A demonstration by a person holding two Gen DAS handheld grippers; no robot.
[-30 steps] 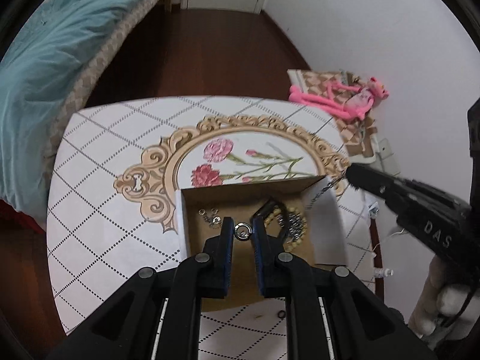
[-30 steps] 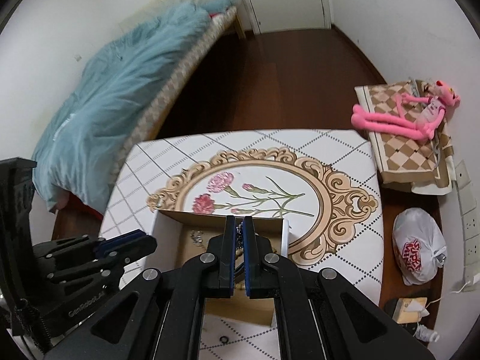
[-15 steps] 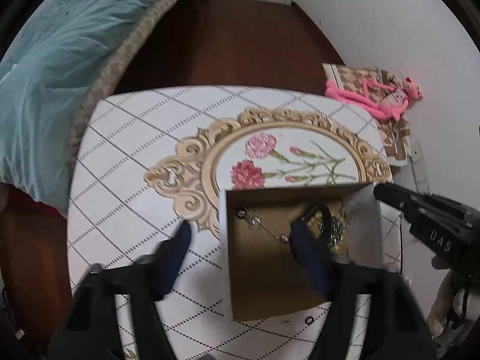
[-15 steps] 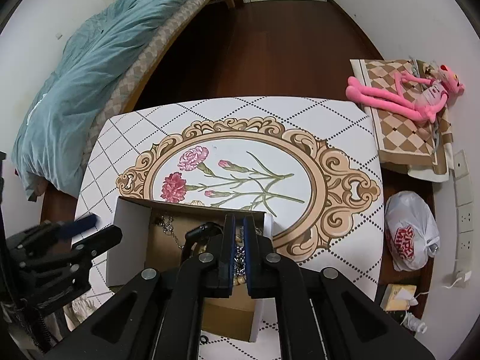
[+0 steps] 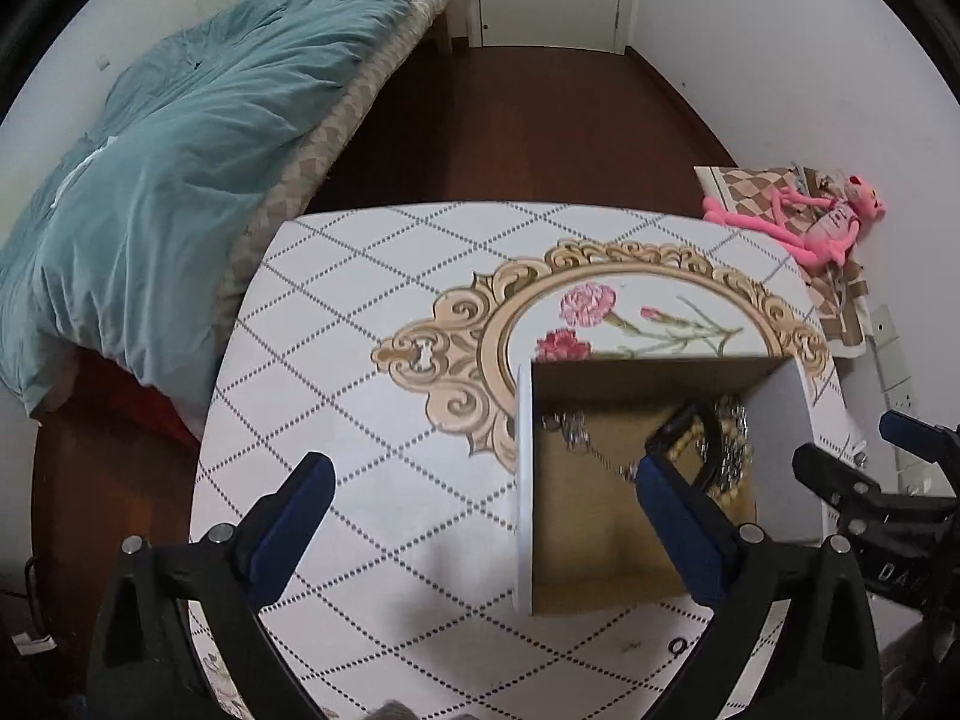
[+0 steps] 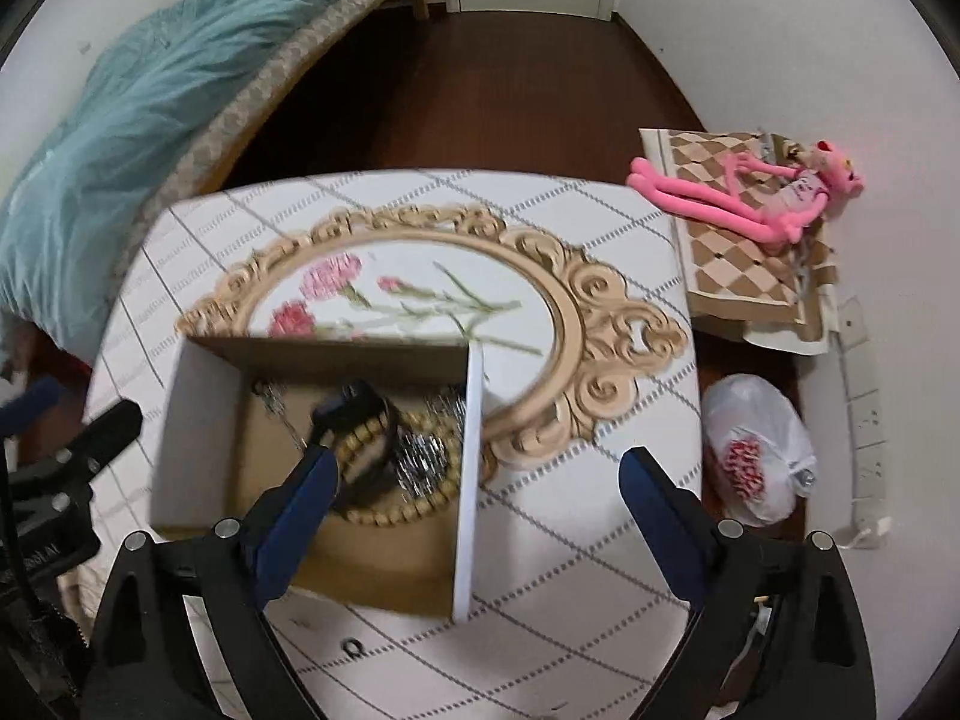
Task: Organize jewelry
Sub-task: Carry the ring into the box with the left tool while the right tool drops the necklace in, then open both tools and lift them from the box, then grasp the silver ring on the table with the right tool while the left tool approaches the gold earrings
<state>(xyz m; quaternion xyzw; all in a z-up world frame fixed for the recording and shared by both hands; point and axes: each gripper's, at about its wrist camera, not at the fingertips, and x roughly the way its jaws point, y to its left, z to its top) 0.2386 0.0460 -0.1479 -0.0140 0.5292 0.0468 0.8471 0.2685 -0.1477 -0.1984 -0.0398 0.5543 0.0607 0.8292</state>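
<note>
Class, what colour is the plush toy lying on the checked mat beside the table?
Pink: the plush toy shows best in the right wrist view, on the brown-and-cream checked mat.

In the right wrist view the cardboard box [image 6: 384, 564], the jewelry heap [image 6: 390, 456] in it and the bench [image 6: 570, 516] print are smeared by motion, so single pieces cannot be told apart. The right gripper [image 6: 474, 510] finger covers part of the beaded strand [image 6: 384, 516]. In the left wrist view the left gripper [image 5: 480, 528] finger hides part of the chain [image 5: 576, 438], and the right gripper is cut by the edge. A small dark ring [image 5: 678, 647] is too small to identify.
</note>
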